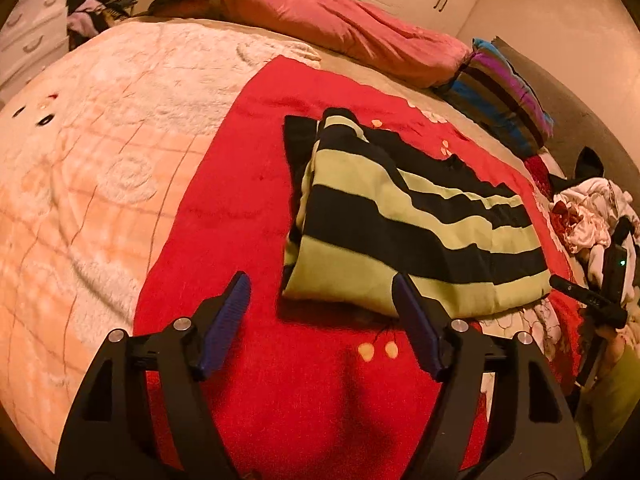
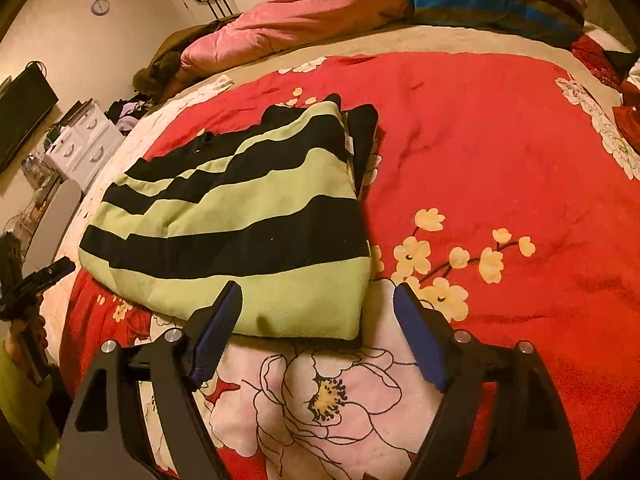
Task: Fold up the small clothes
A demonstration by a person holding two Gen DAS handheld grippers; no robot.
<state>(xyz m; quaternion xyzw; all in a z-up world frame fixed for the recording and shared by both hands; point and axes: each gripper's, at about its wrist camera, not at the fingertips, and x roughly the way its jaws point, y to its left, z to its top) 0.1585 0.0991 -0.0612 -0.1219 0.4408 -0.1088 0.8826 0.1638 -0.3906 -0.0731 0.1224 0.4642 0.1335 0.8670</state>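
- Jaws of left gripper (image 1: pixel 322 304) spread wide, nothing between the blue pads; near-left corner of striped garment (image 1: pixel 404 216) just beside the inner pad, not pinched.
- Jaws of right gripper (image 2: pixel 318 312) likewise spread and empty, straddling the garment's near-right corner without pressing on it.
- Striped garment (image 2: pixel 240 220), green and black, lying on red floral bedspread (image 2: pixel 480 140) as a compact, layered rectangle; side edges doubled over, a dark layer peeking out at the far end.
- Judged from that shape: folding of this piece done or nearly so, perhaps one more fold or a tidy-up left.
- Heap of unfolded clothes (image 1: pixel 592 216) waiting at the bed's edge, so most of the task apparently still ahead.
- Pink pillow (image 1: pixel 340 28) and striped cushion (image 1: pixel 504 92) at the head of the bed, well apart from the work.
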